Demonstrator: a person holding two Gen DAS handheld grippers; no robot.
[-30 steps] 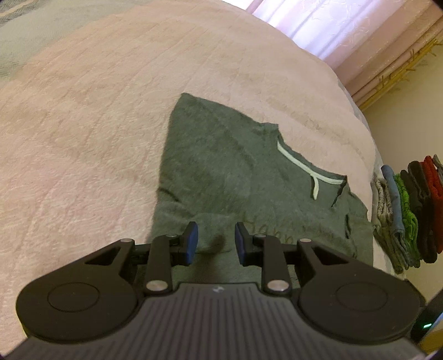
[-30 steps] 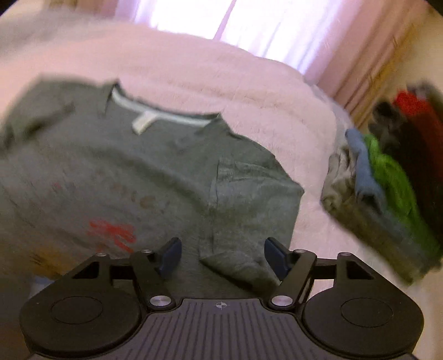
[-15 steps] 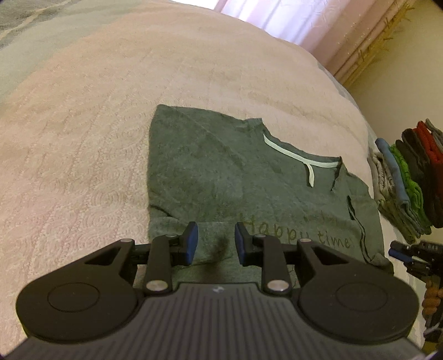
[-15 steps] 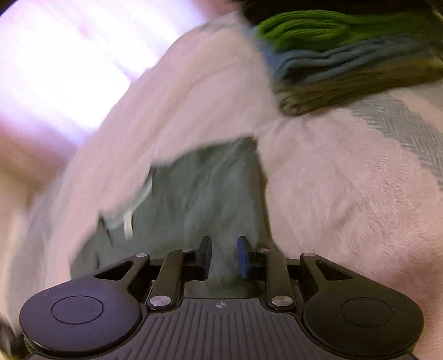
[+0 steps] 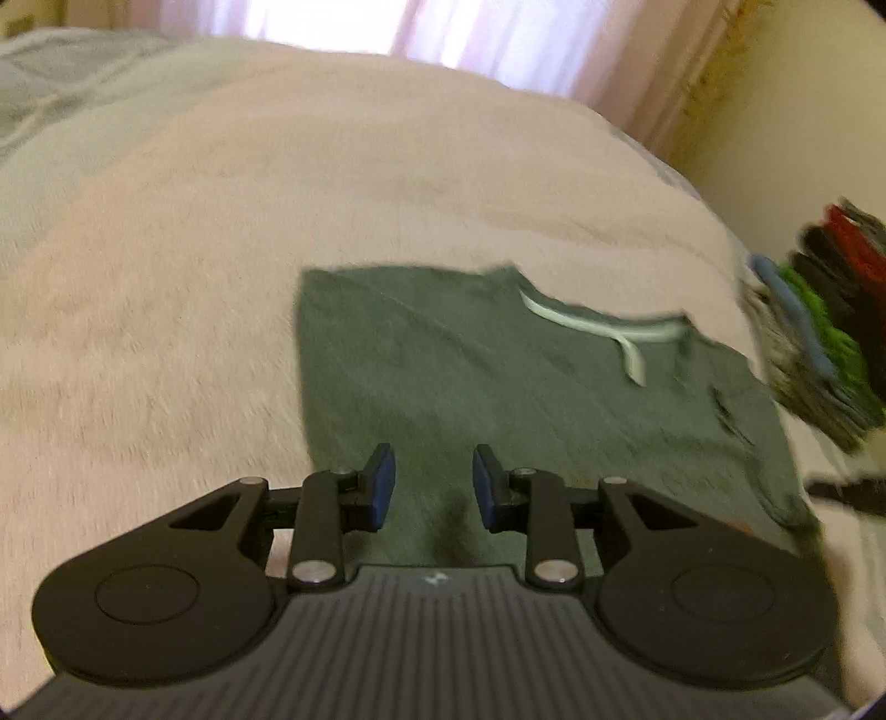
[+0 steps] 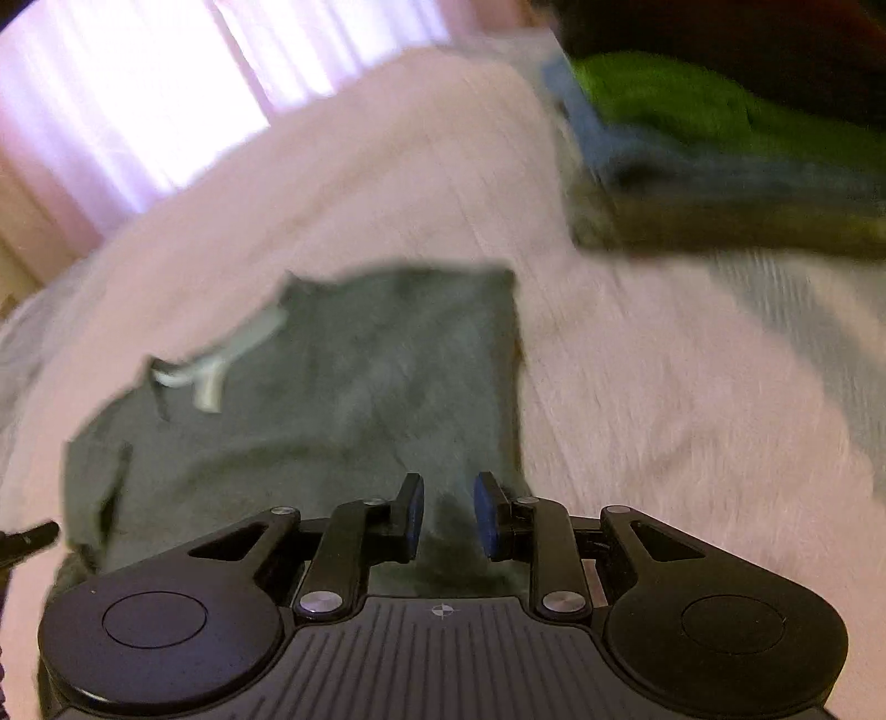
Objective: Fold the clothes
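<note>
A grey-green T-shirt [image 5: 498, 387] lies on the pink blanket [image 5: 221, 249] with its white collar band [image 5: 598, 327] at the far side. My left gripper [image 5: 433, 487] is at the shirt's near left edge. Its blue pads stand narrowly apart, with a dark bunch of cloth rising between them. The right wrist view is blurred. There the T-shirt [image 6: 360, 399] spreads out to the left. My right gripper [image 6: 447, 512] is at the shirt's near right edge, with its jaws close together around a fold of the cloth.
A stack of folded clothes [image 5: 819, 332] in blue, green, black and red stands on the bed right of the shirt; in the right wrist view the stack [image 6: 720, 166] is far right. Bright curtains [image 5: 498, 33] hang behind the bed. Bare blanket [image 6: 637, 387] stretches around the shirt.
The right gripper went from wide open to narrow at the shirt's right edge. Both views have swung and the shirt now looks shorter. The left jaws keep the same gap.
</note>
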